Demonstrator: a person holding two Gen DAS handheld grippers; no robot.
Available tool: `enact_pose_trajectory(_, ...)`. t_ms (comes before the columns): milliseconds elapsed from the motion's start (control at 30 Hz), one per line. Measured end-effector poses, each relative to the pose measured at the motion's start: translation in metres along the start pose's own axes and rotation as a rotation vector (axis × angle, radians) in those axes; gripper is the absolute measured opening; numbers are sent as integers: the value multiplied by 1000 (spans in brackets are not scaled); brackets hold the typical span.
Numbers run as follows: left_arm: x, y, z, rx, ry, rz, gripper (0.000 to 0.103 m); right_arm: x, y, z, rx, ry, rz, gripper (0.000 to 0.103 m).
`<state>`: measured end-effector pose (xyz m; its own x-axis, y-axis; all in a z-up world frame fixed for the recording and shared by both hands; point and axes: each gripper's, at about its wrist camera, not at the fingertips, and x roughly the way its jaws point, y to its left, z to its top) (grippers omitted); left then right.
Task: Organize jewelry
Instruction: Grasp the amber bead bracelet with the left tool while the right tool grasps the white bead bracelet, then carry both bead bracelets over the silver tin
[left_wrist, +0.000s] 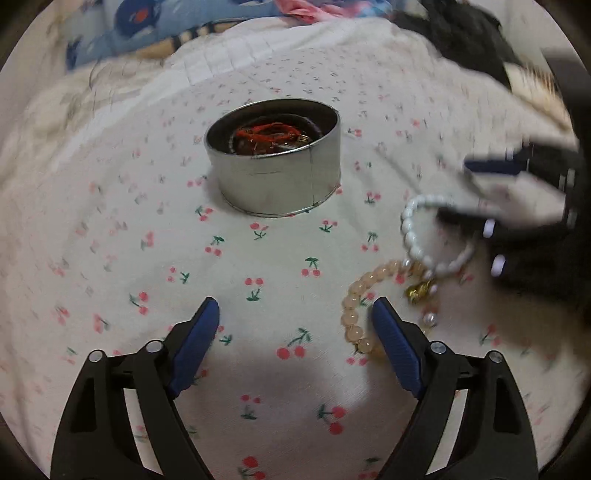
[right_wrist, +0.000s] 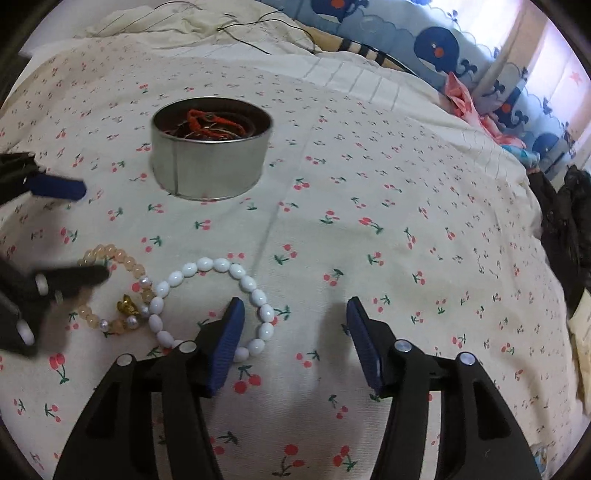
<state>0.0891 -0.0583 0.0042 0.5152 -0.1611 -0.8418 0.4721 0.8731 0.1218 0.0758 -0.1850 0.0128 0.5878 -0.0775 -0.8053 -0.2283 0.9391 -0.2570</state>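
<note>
Surface: bed sheet (right_wrist: 369, 177) with cherry print; no counter.
Tin (right_wrist: 210, 155): round metal, open top, already holding red cord (right_wrist: 207, 122) and other pieces.
White bead bracelet (right_wrist: 236, 273): loose on the sheet, near side of the tin.
Peach bead bracelet (right_wrist: 122, 258): touching the white one, gold charm (right_wrist: 127, 306) attached.
Right gripper (right_wrist: 295, 321): fingers spread, empty, left finger over the white bracelet.
Left gripper (left_wrist: 295, 317): fingers spread, empty, beside the peach bracelet.
Progress: judged partway; two bracelets left to go in.
</note>
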Motion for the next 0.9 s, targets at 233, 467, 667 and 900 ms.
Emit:
enact_pose_trajectory(233,1,30,-1,-142,20,-20,80,-1,9,2,-4,-5,176,48)
enact_pose_trajectory(467,-7,12,-3,-53,-11,-77,11,-1,8,3,19,-9,295,8)
enact_pose_trajectory(667,-4,26,-3,-132,-1,-136,10,4,13,1,-8,16,267,9)
enact_pose_trajectory(900,-7,22,-2,-92,-37,-126,7,-10,15,1,-2,-64,292,8)
